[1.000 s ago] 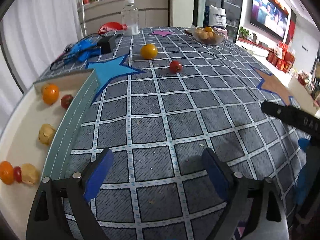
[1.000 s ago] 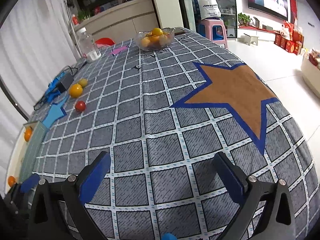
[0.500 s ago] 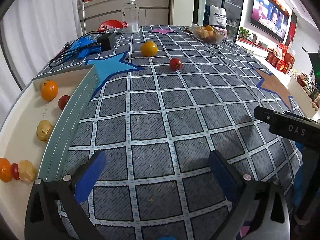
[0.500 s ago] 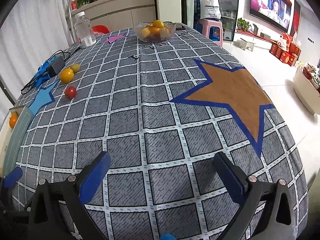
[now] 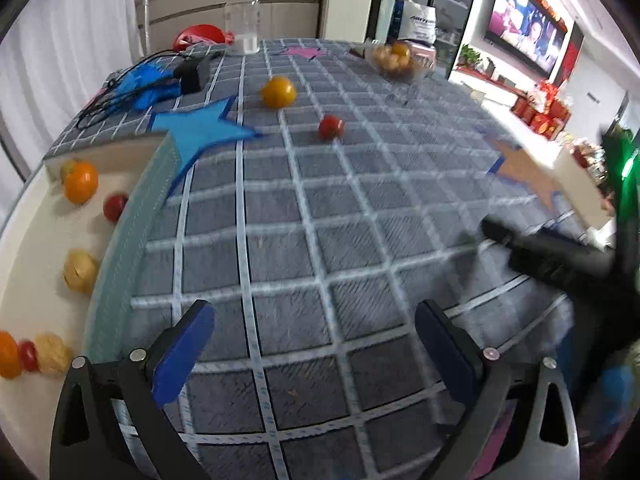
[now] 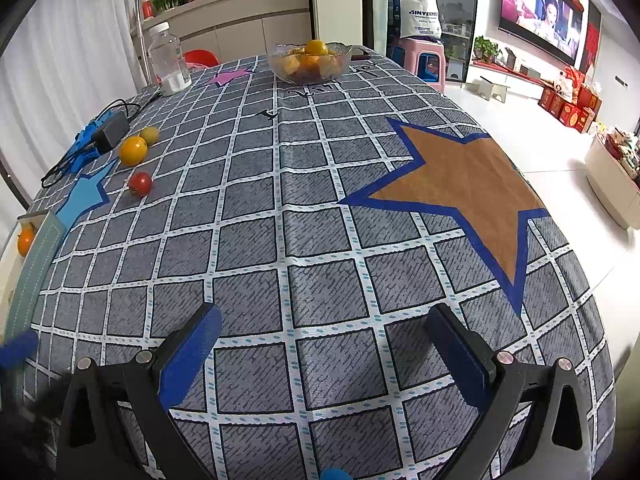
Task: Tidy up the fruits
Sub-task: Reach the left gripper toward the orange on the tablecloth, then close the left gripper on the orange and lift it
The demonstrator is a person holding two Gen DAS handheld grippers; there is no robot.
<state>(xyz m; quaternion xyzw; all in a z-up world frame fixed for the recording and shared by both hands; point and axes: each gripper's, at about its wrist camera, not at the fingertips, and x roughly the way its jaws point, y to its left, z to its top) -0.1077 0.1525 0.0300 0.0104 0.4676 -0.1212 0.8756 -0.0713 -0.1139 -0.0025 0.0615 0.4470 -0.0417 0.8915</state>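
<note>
A yellow-orange fruit [image 5: 278, 91] and a small red tomato [image 5: 330, 127] lie loose on the checked tablecloth, far ahead of my left gripper [image 5: 316, 330], which is open and empty. At the left a white tray [image 5: 24, 248] holds an orange [image 5: 81, 182], a red tomato [image 5: 115, 207], husked yellow fruits [image 5: 80, 271] and more fruit at its near end. My right gripper [image 6: 326, 334] is open and empty over the cloth; the orange fruit [image 6: 133, 151], a greenish fruit [image 6: 149, 135] and the tomato [image 6: 140, 183] lie far left of it.
A glass bowl [image 6: 309, 63] of fruit stands at the table's far end, near a plastic bottle [image 6: 168, 60]. A black charger [image 6: 109, 132] with blue cable lies at the far left. The other gripper's black body [image 5: 560, 256] shows at the right of the left wrist view.
Both views have tilted a little, so the table's far end sits lower in frame. In the left view the other gripper's black body sits lower. Both grippers stay open and empty.
</note>
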